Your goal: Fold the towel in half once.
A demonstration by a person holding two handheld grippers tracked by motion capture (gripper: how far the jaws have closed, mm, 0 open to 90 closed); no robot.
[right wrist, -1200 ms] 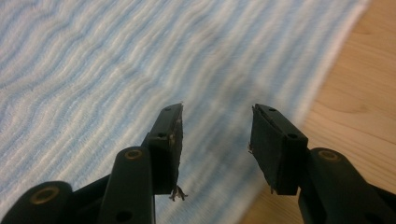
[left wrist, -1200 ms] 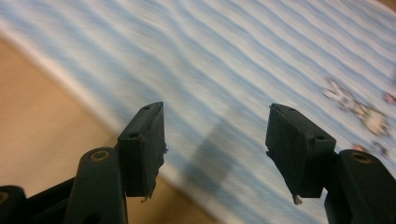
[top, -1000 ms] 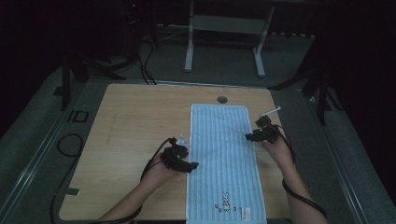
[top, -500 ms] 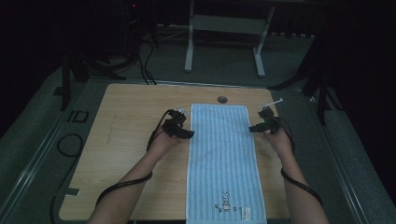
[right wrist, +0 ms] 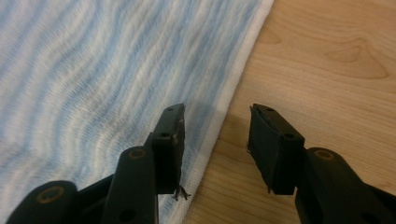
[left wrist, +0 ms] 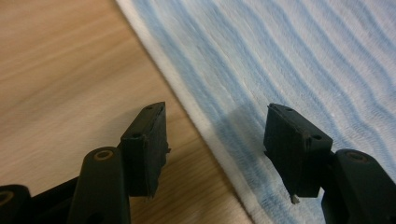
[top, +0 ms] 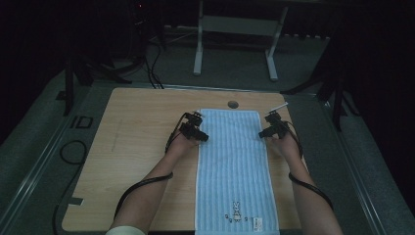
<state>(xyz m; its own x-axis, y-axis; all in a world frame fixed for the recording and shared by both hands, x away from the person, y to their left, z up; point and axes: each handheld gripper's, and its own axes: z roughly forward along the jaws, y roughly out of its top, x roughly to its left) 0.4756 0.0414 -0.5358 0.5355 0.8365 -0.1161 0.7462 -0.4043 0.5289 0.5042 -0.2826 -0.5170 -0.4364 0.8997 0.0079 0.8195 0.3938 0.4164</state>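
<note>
Blue-and-white striped towel point(top: 234, 166) lies flat along the wooden table point(top: 132, 147), long axis 12 to 6 o'clock, right of centre. Left gripper point(left wrist: 217, 140) straddles its white left hem, jaws apart; right gripper point(right wrist: 215, 140) straddles the right hem, jaws apart. Likely step: pinch both far edges. Do it well by lowering each lower jaw under the hem, closing evenly, level with each other. Near the 6 o'clock end: a small rabbit motif and a label; writing too small to read.
</note>
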